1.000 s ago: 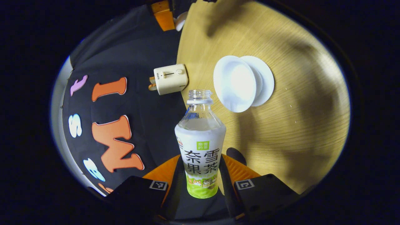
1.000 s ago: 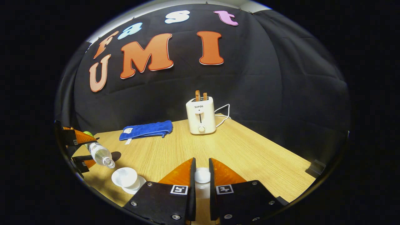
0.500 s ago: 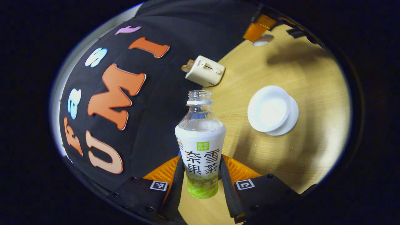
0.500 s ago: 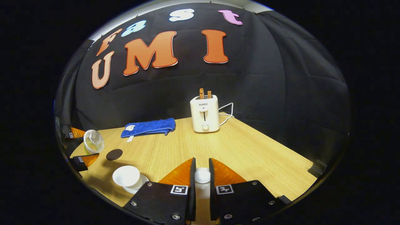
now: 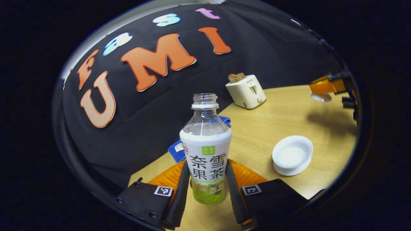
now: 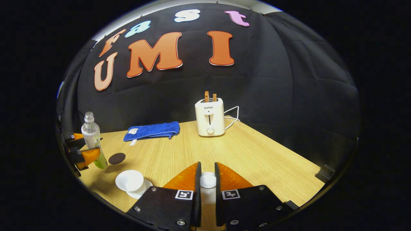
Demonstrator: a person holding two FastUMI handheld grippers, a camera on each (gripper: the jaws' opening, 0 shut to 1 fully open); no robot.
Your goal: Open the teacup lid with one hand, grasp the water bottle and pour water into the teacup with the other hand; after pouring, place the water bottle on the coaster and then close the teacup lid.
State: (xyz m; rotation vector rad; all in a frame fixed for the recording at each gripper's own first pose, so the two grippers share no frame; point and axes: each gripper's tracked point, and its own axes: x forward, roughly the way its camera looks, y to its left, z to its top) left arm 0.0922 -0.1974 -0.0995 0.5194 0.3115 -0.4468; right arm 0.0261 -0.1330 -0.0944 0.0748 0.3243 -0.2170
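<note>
My left gripper (image 5: 207, 171) is shut on the water bottle (image 5: 205, 150), gripping its labelled lower body. The bottle is uncapped, holds some water, and stands upright in the right gripper view (image 6: 91, 138), just left of the dark round coaster (image 6: 117, 158). The white teacup (image 5: 292, 154) stands open on its saucer, to the right of the bottle. My right gripper (image 6: 207, 175) is shut on the knob of the white teacup lid (image 6: 208, 180), held in the air over the table. In the left gripper view that lid (image 5: 319, 97) hangs at the far right under orange fingers (image 5: 322, 86).
A cream toaster (image 6: 209, 117) with its white cord stands at the back of the wooden table (image 6: 257, 160). A folded blue towel (image 6: 151, 131) lies at the back left, behind the bottle. The black cloth wall closes off the rear.
The left gripper has swung the bottle from tipped over the teacup back to upright, ending beside the coaster. The right gripper and lid have stayed put.
</note>
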